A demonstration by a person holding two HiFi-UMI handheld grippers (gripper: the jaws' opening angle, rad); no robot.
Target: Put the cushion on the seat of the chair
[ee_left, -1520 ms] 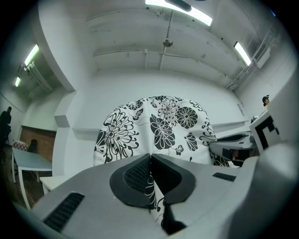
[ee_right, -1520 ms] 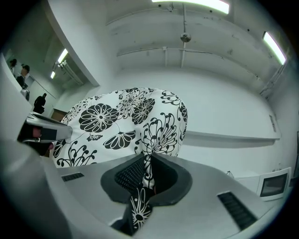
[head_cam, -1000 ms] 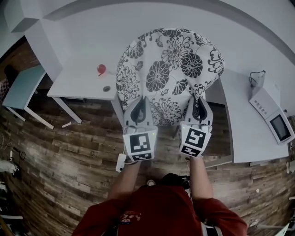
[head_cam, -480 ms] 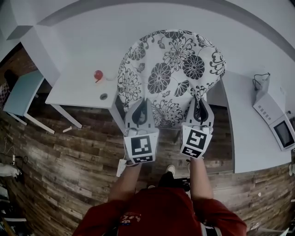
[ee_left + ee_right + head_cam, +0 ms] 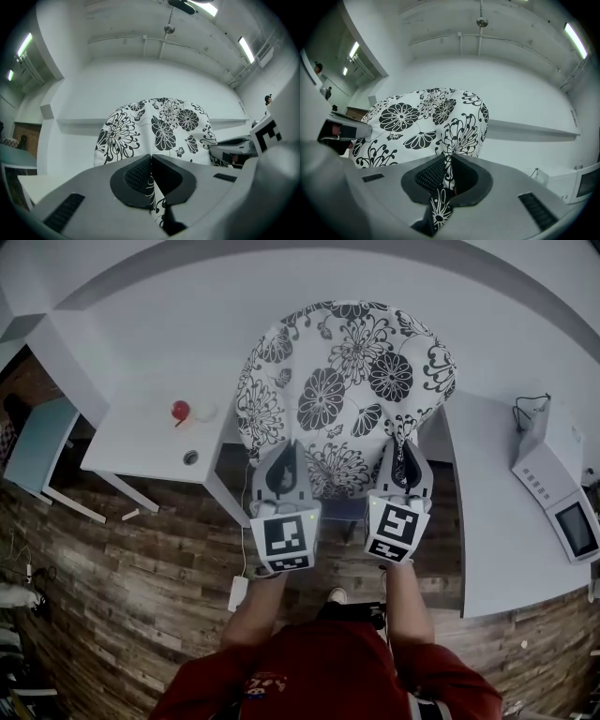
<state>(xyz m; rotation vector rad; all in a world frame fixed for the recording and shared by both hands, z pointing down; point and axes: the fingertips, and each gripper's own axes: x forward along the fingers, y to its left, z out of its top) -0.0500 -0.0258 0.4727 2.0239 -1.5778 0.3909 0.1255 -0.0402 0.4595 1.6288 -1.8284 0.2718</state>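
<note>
Seen from above, I hold a round cushion out in front of me with both tools. It is white, covered in large black line-drawn flowers and leaves. My left gripper is closed tight on the cushion's near edge, left of centre. The left gripper view shows a fold of printed fabric squeezed between the ribbed dark pads. My right gripper is clamped the same way on the near edge, right of centre, with a strip of flowered cloth running down through its jaws. The cushion is held in the air. Its printed face is turned toward me and its pinched edge is nearest my body, while the rest stretches away toward a plain white wall. It is close to circular, so I cannot name a long axis. Under its near edge, between the two tools, a small blue-grey patch shows, and I cannot tell what it is. A white table stands to the left with a small red object on it. Another white table to the right carries a white device with a dark screen. The floor is dark wood plank. Each tool bears a cube with black-and-white square markers, which are patterns, not words. A small print on my red shirt is too small to read.
</note>
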